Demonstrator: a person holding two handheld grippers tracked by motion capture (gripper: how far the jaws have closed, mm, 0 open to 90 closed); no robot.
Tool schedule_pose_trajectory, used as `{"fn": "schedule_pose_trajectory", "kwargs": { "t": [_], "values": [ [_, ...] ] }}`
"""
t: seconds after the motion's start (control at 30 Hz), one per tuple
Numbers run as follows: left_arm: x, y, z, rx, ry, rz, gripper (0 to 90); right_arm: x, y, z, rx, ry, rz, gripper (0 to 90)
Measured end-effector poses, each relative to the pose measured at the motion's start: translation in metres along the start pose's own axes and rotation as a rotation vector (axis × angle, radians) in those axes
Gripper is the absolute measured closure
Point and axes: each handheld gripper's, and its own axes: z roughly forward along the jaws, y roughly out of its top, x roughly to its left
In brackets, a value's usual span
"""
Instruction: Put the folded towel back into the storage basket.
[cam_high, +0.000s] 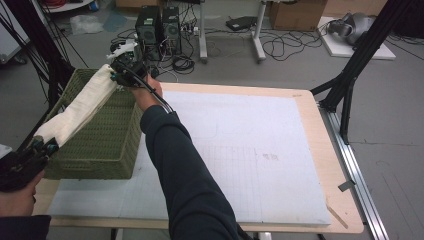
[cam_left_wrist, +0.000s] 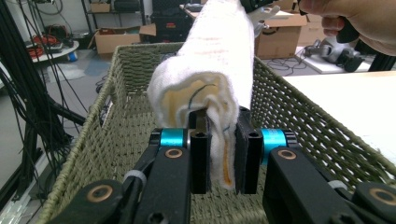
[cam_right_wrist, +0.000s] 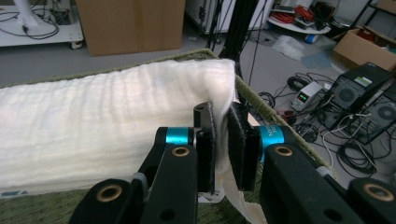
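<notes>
A rolled white towel (cam_high: 80, 107) stretches above the green wicker basket (cam_high: 107, 145) at the table's left, held at both ends. My left gripper (cam_high: 44, 146) is shut on its near end, low at the left edge of the high view. In the left gripper view the towel (cam_left_wrist: 210, 79) rises from between the jaws of the left gripper (cam_left_wrist: 223, 156) over the basket (cam_left_wrist: 299, 121). My right gripper (cam_high: 116, 75) is shut on the far end, over the basket's far rim. In the right gripper view the towel (cam_right_wrist: 107, 130) runs left from the pinching right gripper (cam_right_wrist: 221, 149).
The basket stands on a white mat (cam_high: 240, 155) covering the wooden table (cam_high: 325, 155). Beyond the table lie computer towers (cam_high: 157, 27), cables (cam_high: 280, 45) and cardboard boxes (cam_high: 295, 15). Black frame poles (cam_high: 360, 55) rise at the right and left.
</notes>
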Motion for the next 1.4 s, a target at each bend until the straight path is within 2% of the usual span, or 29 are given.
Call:
{"fn": "schedule_pose_trajectory", "kwargs": {
  "t": [0.07, 0.17, 0.2, 0.27, 0.3, 0.33, 0.37, 0.43, 0.6, 0.7, 0.83, 0.93, 1.03, 1.17, 1.27, 1.4],
  "values": [
    [0.001, 0.001, 0.005, 0.015, 0.004, 0.004, 78.8, -0.001, -0.001, 0.003, 0.0, -0.007, 0.01, 82.5],
    [0.003, 0.0, 0.012, 0.052, -0.016, 0.005, 76.5, -0.001, -0.002, 0.011, 0.014, -0.018, 0.014, 82.2],
    [0.003, -0.001, 0.015, 0.069, -0.023, 0.004, 72.5, -0.001, -0.003, 0.014, 0.024, -0.025, 0.01, 80.0],
    [0.003, -0.002, 0.019, 0.079, -0.007, -0.008, 53.2, 0.001, -0.006, 0.02, 0.044, -0.064, 0.007, 67.8],
    [0.002, -0.002, 0.017, 0.061, 0.008, -0.007, 41.2, 0.001, -0.007, 0.021, 0.047, -0.076, 0.011, 62.2],
    [0.001, -0.001, 0.015, 0.04, 0.038, -0.001, 35.2, 0.001, -0.008, 0.021, 0.042, -0.086, 0.017, 57.9],
    [0.0, 0.001, 0.013, 0.03, 0.06, -0.004, 33.9, 0.001, -0.008, 0.02, 0.034, -0.092, 0.015, 54.4],
    [0.001, 0.006, 0.008, 0.002, 0.061, -0.011, 30.7, -0.001, -0.007, 0.017, 0.035, -0.099, 0.01, 53.2],
    [-0.001, 0.016, 0.0, -0.037, 0.056, 0.0, 30.6, -0.007, -0.007, -0.004, 0.0, -0.094, 0.013, 51.0],
    [-0.003, 0.016, -0.001, -0.044, 0.031, -0.009, 28.6, -0.013, -0.012, -0.023, -0.028, -0.076, 0.026, 47.2],
    [-0.005, 0.013, 0.002, -0.038, -0.059, -0.06, 24.2, -0.021, -0.027, -0.049, -0.064, -0.041, 0.047, 43.4],
    [-0.008, 0.012, 0.005, -0.033, -0.097, -0.075, 19.9, -0.025, -0.039, -0.066, -0.068, -0.013, 0.04, 38.5],
    [-0.013, 0.012, 0.008, -0.03, -0.12, -0.074, 19.9, -0.027, -0.05, -0.081, -0.063, 0.017, 0.047, 31.1],
    [-0.023, 0.012, 0.016, -0.032, -0.182, -0.06, 20.0, -0.028, -0.066, -0.103, -0.055, 0.034, 0.058, 20.8],
    [-0.034, 0.013, 0.022, -0.035, -0.249, -0.056, 20.0, -0.029, -0.081, -0.122, -0.066, 0.047, 0.08, 18.1],
    [-0.052, 0.013, 0.033, -0.023, -0.295, -0.049, 20.0, -0.033, -0.104, -0.148, -0.069, 0.031, 0.092, 17.7]
  ]
}}
